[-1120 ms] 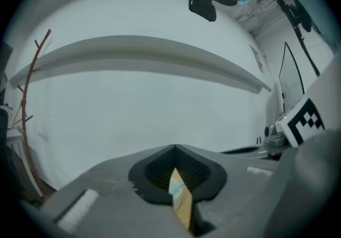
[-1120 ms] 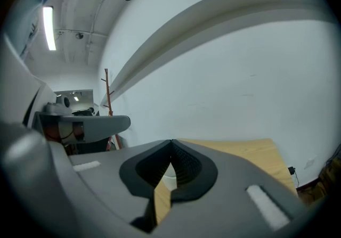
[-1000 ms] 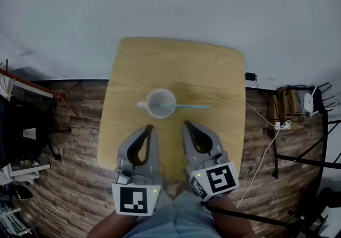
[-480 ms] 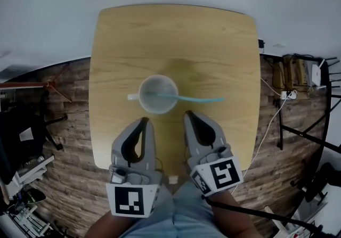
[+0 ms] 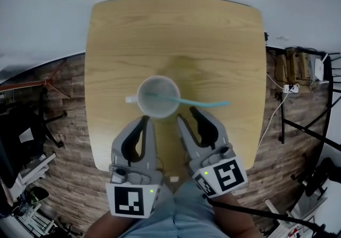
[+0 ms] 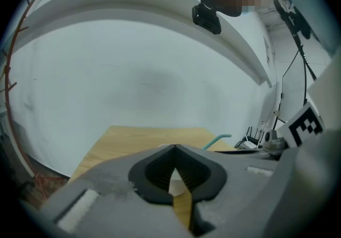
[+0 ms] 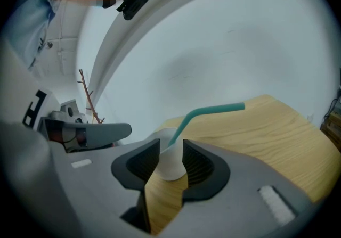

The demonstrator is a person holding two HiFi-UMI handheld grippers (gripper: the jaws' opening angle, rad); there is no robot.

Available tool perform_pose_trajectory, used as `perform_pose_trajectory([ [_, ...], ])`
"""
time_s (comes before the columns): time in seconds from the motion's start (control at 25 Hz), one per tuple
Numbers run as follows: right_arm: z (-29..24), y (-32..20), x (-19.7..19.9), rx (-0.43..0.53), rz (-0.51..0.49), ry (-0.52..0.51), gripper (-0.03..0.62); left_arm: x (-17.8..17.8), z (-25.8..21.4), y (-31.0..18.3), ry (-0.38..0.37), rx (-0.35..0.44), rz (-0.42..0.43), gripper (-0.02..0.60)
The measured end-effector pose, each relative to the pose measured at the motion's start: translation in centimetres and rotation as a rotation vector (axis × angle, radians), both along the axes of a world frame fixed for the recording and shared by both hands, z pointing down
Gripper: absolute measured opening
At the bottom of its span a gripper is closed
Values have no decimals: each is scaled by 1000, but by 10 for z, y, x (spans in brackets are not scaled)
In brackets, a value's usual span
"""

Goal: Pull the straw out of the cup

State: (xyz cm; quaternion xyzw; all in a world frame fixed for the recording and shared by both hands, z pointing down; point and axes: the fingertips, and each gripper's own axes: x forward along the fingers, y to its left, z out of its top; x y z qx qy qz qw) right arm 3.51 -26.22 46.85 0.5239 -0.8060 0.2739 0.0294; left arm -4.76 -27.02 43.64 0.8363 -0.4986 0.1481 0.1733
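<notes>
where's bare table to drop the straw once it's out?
Bare: far half of the table beyond the cup, and the left strip past its handle. Right of the cup, the straw overhangs. Crowded: near edge, left claw and right claw, whose jaws have just been opening, empty.

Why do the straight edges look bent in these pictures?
Head view: the wide lens bows the light wooden table; soft shadow beyond the white cup. Left gripper view: dark corners, arched wall. Right gripper view: teal bent straw sharp.
</notes>
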Motion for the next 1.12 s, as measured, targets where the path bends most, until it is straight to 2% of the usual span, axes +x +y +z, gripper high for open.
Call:
perform_pose_trajectory([
  [1.12,-18,-43,2,80,25,-3,135,-9,-4,-23,0,8,-14,18],
])
